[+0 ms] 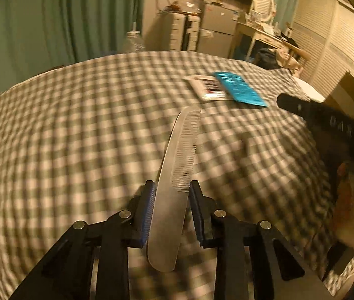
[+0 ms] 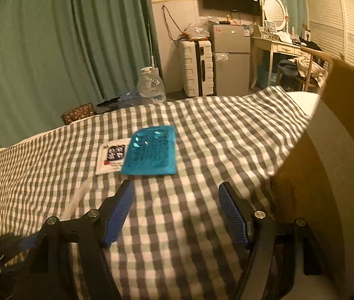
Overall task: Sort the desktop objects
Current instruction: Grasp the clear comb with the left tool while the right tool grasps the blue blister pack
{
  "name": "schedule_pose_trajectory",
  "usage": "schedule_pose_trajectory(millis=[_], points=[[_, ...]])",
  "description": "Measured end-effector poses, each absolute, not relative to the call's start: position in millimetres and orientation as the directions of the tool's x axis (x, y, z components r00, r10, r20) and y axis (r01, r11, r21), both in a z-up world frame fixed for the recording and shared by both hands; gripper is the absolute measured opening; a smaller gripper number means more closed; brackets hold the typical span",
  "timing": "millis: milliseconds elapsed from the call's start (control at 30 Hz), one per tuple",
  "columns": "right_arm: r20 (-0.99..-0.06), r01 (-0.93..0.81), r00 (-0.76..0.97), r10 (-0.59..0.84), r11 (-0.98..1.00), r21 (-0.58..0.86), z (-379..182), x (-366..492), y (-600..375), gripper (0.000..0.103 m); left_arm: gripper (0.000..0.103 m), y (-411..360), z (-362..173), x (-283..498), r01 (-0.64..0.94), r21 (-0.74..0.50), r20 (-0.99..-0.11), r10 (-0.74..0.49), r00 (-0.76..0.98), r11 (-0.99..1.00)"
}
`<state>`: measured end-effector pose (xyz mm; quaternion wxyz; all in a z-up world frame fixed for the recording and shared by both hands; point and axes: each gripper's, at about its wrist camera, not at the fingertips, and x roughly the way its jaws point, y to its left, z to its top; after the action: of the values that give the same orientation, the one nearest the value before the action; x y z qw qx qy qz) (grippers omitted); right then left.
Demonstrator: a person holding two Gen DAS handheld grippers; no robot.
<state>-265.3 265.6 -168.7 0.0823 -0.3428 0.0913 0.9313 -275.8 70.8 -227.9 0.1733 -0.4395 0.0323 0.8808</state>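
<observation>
A long silver metal comb (image 1: 180, 145) lies lengthwise between the blue pads of my left gripper (image 1: 172, 187), which is shut on its plain handle end. The toothed end points away over the checked tablecloth (image 1: 77, 125). Farther back lie a shiny blue packet (image 1: 239, 88) and a white printed packet (image 1: 205, 87), partly overlapped by the blue one. In the right wrist view, my right gripper (image 2: 177, 200) hangs open just short of the blue packet (image 2: 150, 151) and white packet (image 2: 113, 156), with nothing between its fingers. The comb (image 2: 77, 200) shows as a pale strip at the lower left.
The checked cloth (image 2: 227, 130) drops off at the table's right edge beside a brown panel (image 2: 339, 125). Behind the table stand a clear water bottle (image 2: 150, 85), a patterned box (image 2: 78, 112), a white suitcase (image 2: 197, 67) and a small fridge (image 2: 230, 57).
</observation>
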Motion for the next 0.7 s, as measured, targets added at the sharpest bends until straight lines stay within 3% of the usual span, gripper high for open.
schedule_pose_trajectory(millis=[333,467,700], points=[[-0.710,-0.217,-0.701,0.070,-0.969,0.119,-190.7,-338.8,247.4,0.070,0.027,48.2,-233.8,-311.5,-0.232,-0.112,-0.765,0.233,-0.601,-0.966],[-0.739,-0.236,-0.661,0.130,-0.971,0.040,-202.1,-357.1,245.4,0.073,0.027,56.1,-234.7,-324.8,-0.222,-0.113,-0.760,0.228,-0.609,-0.969],[-0.742,-0.226,-0.661,0.115,-0.973,0.050,-205.8,-341.3,251.4,0.070,0.027,61.8,-231.9,-330.9,-0.207,-0.125,-0.766,0.226,-0.601,-0.970]])
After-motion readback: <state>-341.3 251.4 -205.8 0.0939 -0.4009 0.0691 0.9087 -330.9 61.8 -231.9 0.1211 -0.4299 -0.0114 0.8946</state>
